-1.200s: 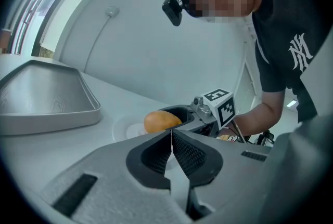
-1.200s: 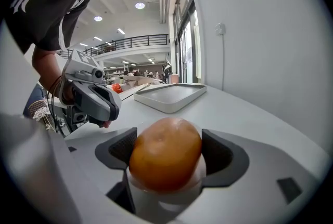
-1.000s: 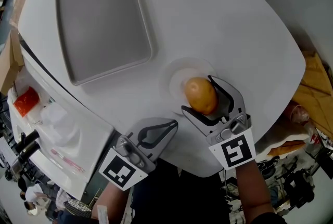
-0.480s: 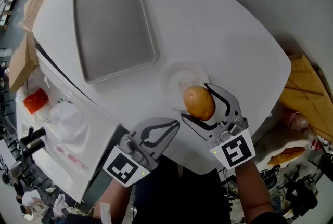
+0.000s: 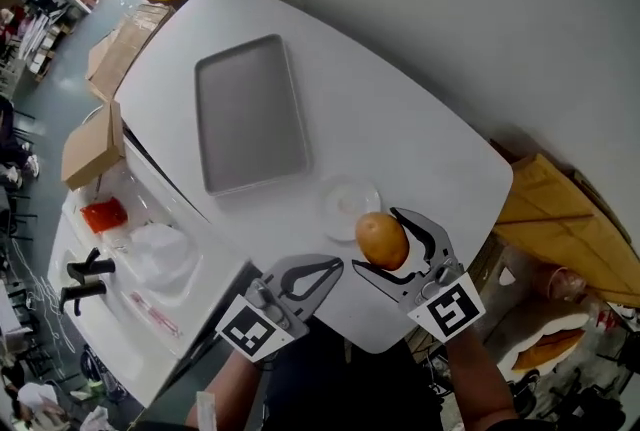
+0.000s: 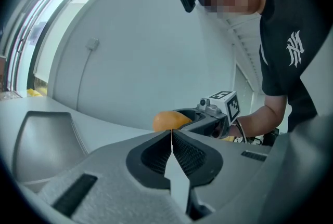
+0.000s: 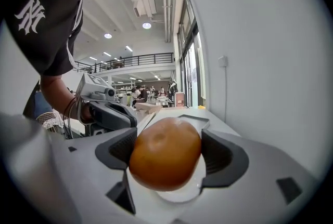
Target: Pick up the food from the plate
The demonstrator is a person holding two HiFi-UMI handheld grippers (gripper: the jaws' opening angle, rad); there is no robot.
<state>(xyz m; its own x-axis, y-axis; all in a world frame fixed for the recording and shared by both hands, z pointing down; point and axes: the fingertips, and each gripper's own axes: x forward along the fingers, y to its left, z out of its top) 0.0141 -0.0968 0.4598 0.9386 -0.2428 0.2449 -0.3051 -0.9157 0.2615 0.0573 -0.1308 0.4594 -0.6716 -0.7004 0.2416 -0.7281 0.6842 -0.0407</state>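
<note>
Both jaws of our right gripper (image 5: 378, 241) clamped the food (image 7: 165, 153), just above the plate (image 7: 179, 196) under its tips. Left gripper (image 6: 171, 137) closed, empty. We judged: squeeze evenly, lift straight.

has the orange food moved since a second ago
Yes: the orange food, clamped in the right hand-held gripper, has come away from the clear plate toward the table's near edge.

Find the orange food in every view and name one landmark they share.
Head view: the food is at lower centre, gripped in the right claw.
Left gripper view: centre, just beyond the shut left claw.
Right gripper view: centre, filling the space between the jaws.
Shared landmark: the grey tray, visible in all three.
</note>
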